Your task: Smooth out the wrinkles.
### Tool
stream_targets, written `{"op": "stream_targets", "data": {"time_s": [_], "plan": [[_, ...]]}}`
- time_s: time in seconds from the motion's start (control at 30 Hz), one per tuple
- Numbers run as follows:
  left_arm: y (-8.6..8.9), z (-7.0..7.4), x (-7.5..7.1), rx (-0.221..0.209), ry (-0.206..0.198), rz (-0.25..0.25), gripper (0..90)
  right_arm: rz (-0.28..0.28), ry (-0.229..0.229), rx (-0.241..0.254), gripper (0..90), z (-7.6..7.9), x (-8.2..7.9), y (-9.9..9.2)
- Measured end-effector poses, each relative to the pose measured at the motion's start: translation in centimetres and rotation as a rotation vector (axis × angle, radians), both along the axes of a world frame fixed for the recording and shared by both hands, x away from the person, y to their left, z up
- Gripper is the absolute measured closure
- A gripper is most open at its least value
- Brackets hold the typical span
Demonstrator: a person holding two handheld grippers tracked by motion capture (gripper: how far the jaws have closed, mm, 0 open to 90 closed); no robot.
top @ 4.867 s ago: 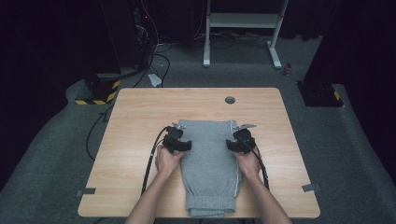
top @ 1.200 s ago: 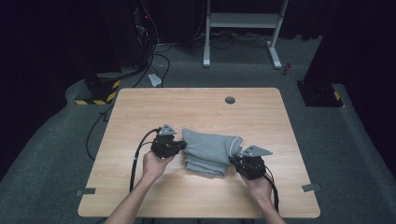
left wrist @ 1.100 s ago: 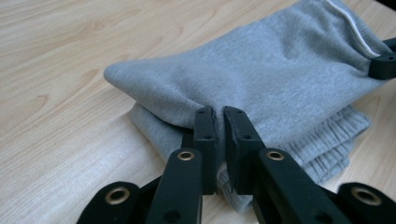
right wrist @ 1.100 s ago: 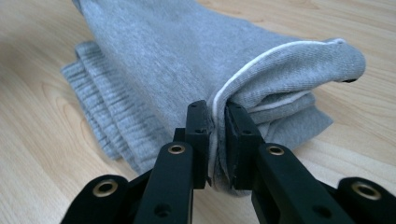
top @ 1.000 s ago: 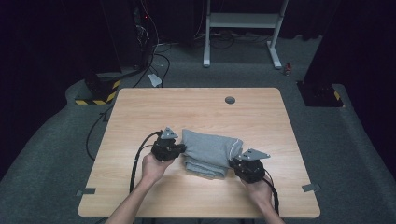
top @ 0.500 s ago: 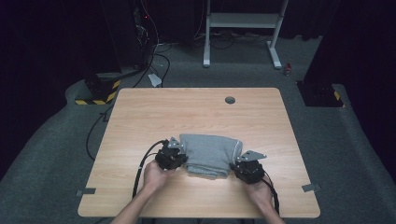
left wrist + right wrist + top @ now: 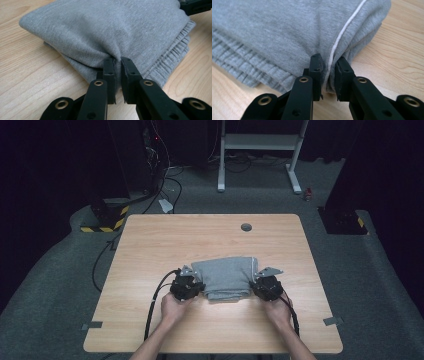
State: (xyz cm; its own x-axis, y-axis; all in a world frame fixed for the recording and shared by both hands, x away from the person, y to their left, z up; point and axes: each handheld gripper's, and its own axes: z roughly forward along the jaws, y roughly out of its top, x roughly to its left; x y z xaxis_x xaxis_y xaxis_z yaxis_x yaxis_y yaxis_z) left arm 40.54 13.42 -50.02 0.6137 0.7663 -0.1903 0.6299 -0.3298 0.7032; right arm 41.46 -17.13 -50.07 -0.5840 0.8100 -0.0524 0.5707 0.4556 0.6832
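Here both grippers, left and right, pinch the folded trousers' opposite edges, keeping the fold aligned.

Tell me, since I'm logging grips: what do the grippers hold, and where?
Both pinch the folded grey garment: the left gripper at its left folded edge, the right gripper at its right edge, on the white stripe.

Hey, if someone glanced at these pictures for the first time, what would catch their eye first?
A folded grey knit garment with ribbed cuffs lies near the middle of the light wooden table. A black left gripper pinches its left edge and a black right gripper its right edge, clamped beside a white piping stripe.
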Motion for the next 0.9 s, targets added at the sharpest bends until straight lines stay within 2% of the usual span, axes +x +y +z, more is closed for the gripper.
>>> {"op": "stream_targets", "data": {"time_s": [0.13,0.23,0.3,0.4,0.47,0.53,0.57,0.6,0.7,0.77,0.8,0.9], "plan": [[0.2,-0.2,0.6,-0.032,0.023,0.031,77.7,-0.021,0.032,0.024,73.8,0.2,0.8,-0.3],[0.4,0.0,0.6,-0.053,0.023,0.043,68.6,-0.025,0.040,0.030,67.9,0.6,0.9,-0.4],[0.8,0.5,0.5,-0.079,0.002,0.059,60.8,-0.028,0.024,0.036,62.3,1.2,0.6,-0.7],[1.7,1.3,0.7,-0.134,-0.019,0.101,55.5,-0.013,-0.004,0.029,58.3,1.9,0.0,-0.9],[1.9,1.6,1.0,-0.132,-0.022,0.119,52.9,-0.021,-0.017,0.060,56.5,2.6,-0.2,-1.3],[1.9,1.9,1.6,-0.119,-0.006,0.138,50.4,-0.038,-0.021,0.108,54.6,3.2,0.0,-1.8],[1.8,2.1,1.9,-0.106,-0.002,0.140,48.4,-0.057,-0.011,0.136,53.0,3.5,0.2,-1.9],[1.7,2.3,2.3,-0.091,0.002,0.145,47.1,-0.064,-0.009,0.143,52.1,3.7,0.5,-2.0],[1.4,2.4,3.5,-0.088,0.027,0.173,43.4,-0.092,-0.012,0.158,49.4,4.2,1.4,-1.9],[1.1,2.3,4.3,-0.079,0.047,0.188,41.3,-0.103,0.003,0.159,47.3,4.2,2.3,-1.7],[1.1,2.2,4.6,-0.088,0.061,0.197,40.6,-0.115,0.012,0.164,46.4,4.2,2.7,-1.6],[0.7,2.0,5.7,-0.068,0.103,0.200,36.9,-0.137,0.038,0.163,43.2,4.0,4.1,-1.2]]}}
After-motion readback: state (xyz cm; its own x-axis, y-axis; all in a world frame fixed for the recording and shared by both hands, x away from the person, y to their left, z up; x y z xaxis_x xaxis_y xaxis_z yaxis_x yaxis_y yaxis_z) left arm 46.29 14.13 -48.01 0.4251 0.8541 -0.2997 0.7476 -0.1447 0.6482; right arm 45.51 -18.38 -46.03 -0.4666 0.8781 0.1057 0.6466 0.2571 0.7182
